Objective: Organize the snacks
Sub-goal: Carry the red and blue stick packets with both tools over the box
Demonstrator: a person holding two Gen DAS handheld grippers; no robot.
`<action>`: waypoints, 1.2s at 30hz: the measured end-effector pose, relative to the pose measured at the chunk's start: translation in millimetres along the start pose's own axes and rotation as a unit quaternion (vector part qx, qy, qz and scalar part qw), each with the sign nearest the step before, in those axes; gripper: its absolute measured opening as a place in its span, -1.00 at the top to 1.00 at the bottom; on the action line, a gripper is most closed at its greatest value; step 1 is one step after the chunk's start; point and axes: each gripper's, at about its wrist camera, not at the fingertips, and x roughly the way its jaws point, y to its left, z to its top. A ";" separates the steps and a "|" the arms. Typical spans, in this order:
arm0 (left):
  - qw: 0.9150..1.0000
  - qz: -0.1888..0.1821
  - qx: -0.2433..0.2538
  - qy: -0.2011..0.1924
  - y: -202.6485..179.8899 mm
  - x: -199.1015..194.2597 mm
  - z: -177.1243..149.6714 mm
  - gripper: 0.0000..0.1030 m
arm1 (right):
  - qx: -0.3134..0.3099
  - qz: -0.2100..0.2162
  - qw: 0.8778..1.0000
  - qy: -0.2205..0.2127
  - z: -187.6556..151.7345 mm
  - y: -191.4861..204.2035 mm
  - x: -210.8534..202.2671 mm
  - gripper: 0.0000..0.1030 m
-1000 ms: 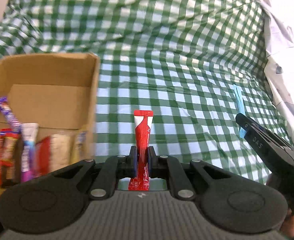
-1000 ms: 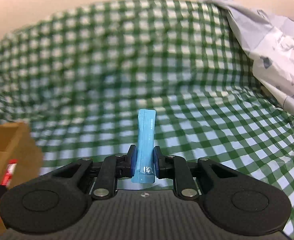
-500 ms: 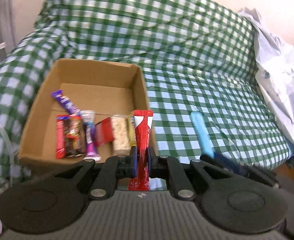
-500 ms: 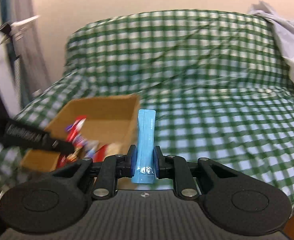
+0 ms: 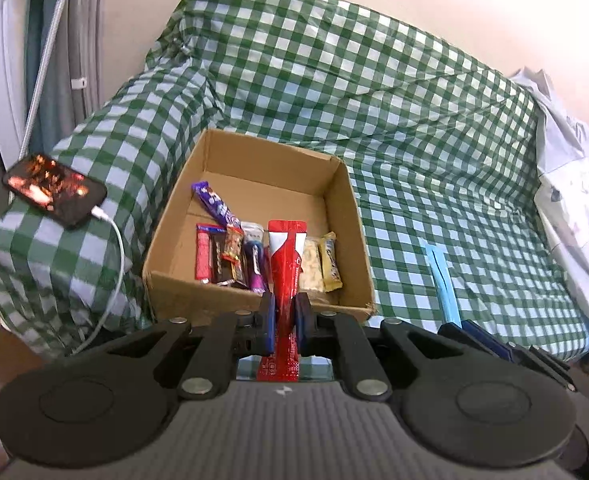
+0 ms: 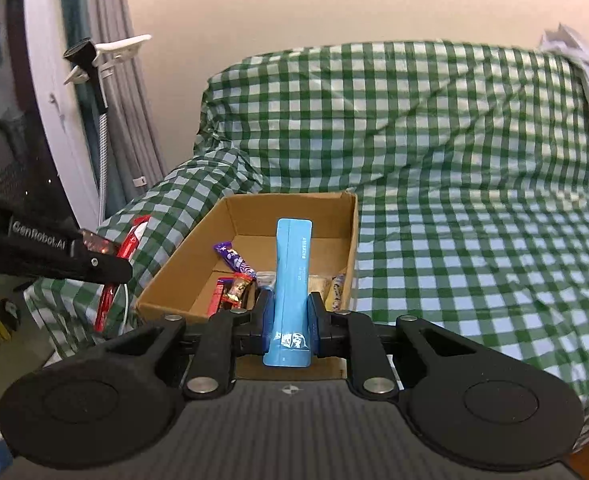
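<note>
My left gripper (image 5: pixel 281 312) is shut on a red stick pack (image 5: pixel 287 258), held upright in front of the cardboard box (image 5: pixel 354 224). The box sits on the green checked sofa and holds several snack bars (image 5: pixel 230 256) along its near side. My right gripper (image 6: pixel 290 316) is shut on a blue stick pack (image 6: pixel 292 268), also upright before the box (image 6: pixel 352 236). The blue pack shows in the left wrist view (image 5: pixel 441 280), to the right of the box. The left gripper and its red pack (image 6: pixel 128 244) show at the left of the right wrist view.
A phone (image 5: pixel 54 189) with a lit screen and white cable (image 5: pixel 114 280) lies on the sofa's left arm. A crumpled white cloth (image 5: pixel 574 200) covers the sofa's right end. Grey curtains (image 6: pixel 130 100) and a white clip stand (image 6: pixel 102 56) are at the left.
Both grippers have pulled back and up from the sofa seat and turned left, each still holding its pack. The whole box and the sofa's arm have come into view.
</note>
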 end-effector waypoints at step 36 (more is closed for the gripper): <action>0.999 0.011 0.025 0.038 34.7 69.2 41.5 0.79 | -0.051 -0.006 0.997 0.053 21.7 32.4 67.8 0.63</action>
